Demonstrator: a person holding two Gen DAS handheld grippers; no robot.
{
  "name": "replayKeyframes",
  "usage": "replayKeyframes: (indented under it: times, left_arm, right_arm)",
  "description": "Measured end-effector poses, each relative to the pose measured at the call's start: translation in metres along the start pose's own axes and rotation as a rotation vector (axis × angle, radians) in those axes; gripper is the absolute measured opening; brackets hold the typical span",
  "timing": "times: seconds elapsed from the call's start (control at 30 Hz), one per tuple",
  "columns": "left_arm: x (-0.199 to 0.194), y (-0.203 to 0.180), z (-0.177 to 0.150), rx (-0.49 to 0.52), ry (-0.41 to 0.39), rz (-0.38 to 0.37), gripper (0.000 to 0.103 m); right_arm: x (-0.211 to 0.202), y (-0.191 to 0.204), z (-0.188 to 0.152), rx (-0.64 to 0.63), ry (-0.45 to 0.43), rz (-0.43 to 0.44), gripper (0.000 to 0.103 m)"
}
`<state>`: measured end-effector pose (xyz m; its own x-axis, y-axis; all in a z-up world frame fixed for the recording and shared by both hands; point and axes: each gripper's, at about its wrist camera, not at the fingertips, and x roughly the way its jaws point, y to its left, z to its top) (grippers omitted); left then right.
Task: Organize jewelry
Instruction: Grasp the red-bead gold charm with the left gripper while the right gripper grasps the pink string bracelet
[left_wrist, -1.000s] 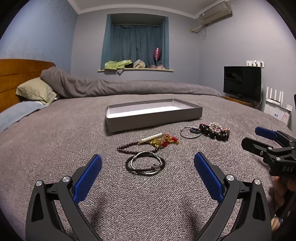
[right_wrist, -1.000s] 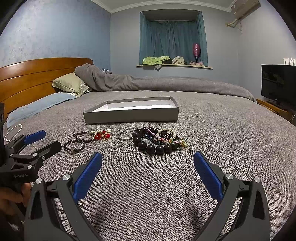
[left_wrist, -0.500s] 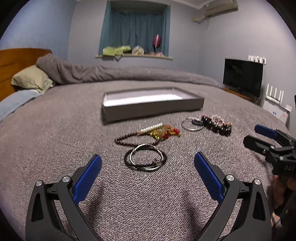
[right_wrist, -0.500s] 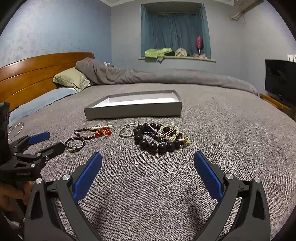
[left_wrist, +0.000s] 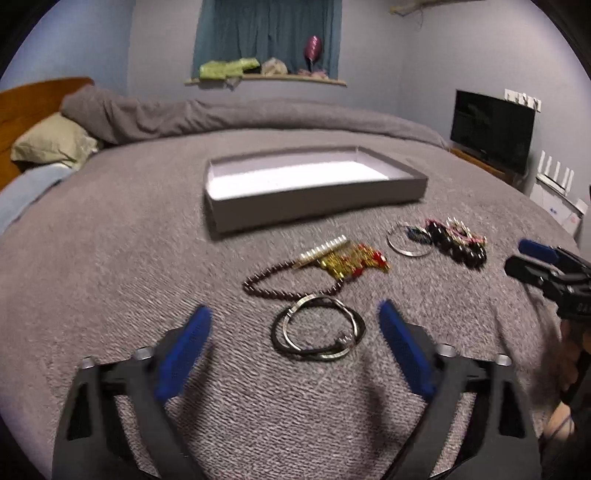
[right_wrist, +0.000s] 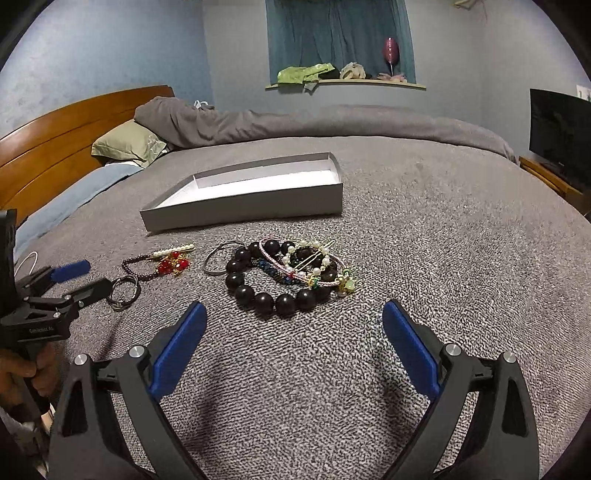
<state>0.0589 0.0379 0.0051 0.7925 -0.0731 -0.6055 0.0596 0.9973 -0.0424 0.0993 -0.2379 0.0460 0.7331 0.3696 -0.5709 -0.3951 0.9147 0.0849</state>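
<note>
On a grey bedspread (left_wrist: 110, 258), jewelry lies scattered before a shallow grey box (left_wrist: 314, 206) with a bare white floor. Nearest the left gripper (left_wrist: 291, 325), whose blue-padded jaws are closing with nothing yet pinched, sit looped silver and black bangles (left_wrist: 317, 332), just ahead of the fingertips. Beyond them rests a dark red bead strand (left_wrist: 273, 286) touching a gold-and-red ornament (left_wrist: 347, 260). Farther right, a thin silver hoop (right_wrist: 218, 256) lies beside a heap of large black beads (right_wrist: 266, 291), topped by pearl and pink bracelets. The right gripper (right_wrist: 293, 325) hovers spread wide, empty, just short of that heap.
</note>
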Motion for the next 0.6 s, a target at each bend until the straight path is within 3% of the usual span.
replayKeyframes:
  times: [0.13, 0.6]
  left_arm:
    - [0.003, -0.006, -0.005, 0.032, 0.029, -0.033, 0.072]
    - [0.016, 0.003, -0.002, -0.013, 0.069, -0.068, 0.066]
  right_arm:
    - [0.003, -0.001, 0.0, 0.006, 0.007, 0.006, 0.094]
    - [0.003, -0.003, 0.001, 0.02, 0.009, 0.023, 0.094]
